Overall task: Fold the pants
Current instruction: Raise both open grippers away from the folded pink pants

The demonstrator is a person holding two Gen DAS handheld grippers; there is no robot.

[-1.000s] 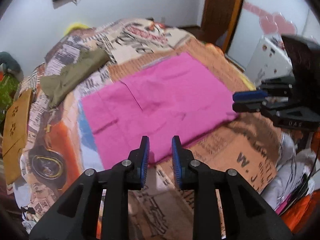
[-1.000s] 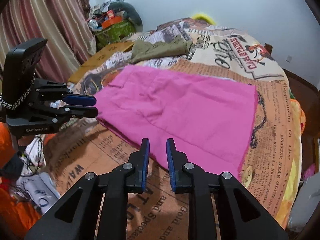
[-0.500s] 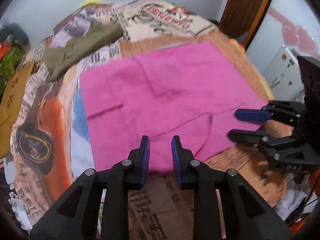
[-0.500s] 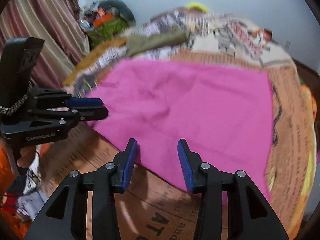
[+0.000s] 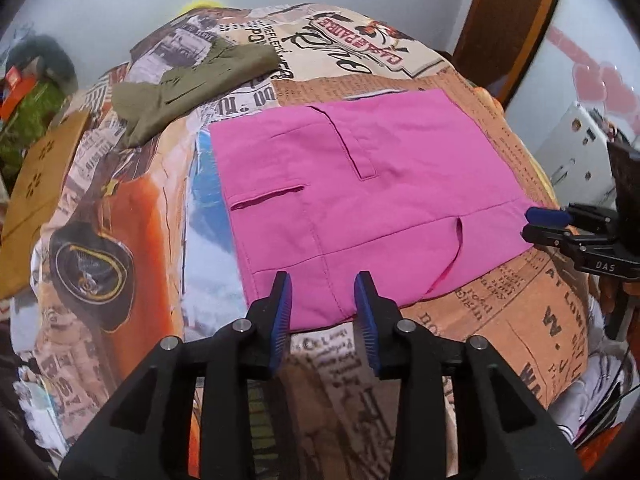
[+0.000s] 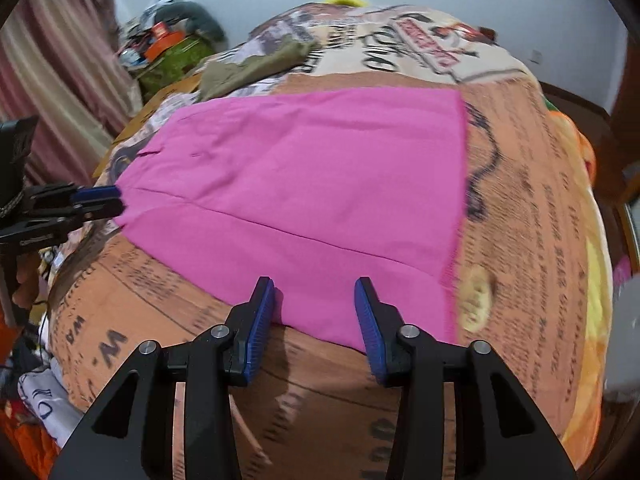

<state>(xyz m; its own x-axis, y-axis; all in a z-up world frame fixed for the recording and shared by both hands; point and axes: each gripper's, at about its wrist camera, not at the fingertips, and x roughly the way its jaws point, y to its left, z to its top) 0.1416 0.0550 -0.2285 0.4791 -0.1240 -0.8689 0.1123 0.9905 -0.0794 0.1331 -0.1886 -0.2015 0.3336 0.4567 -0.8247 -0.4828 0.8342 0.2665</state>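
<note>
Pink pants (image 5: pixel 360 184) lie flat and folded over on a bed with a newspaper-print cover (image 5: pixel 500 300). My left gripper (image 5: pixel 322 284) hangs over their near hem by the waistband corner. Its jaws are opening, with the hem between the tips and no pad pressing on it. The right gripper (image 6: pixel 314 286) sits over the near hem of the pants (image 6: pixel 300 168) close to the leg end. Its jaws are closing slightly, still apart, with cloth between them but not pinched. Each gripper also shows at the other view's edge: the right gripper (image 5: pixel 544 220) and the left gripper (image 6: pixel 100 200).
An olive garment (image 5: pixel 192 80) lies on the far left of the bed. A brown cardboard sheet (image 5: pixel 36 184) leans at the left side. A wooden door frame (image 5: pixel 508 20) and a white box (image 5: pixel 576 140) stand to the right. A striped curtain (image 6: pixel 52 60) and piled clutter (image 6: pixel 168 40) are at the left.
Both grippers have come down and closer to the near hem of the pants. Both pairs of jaws stand wider than a second ago.
</note>
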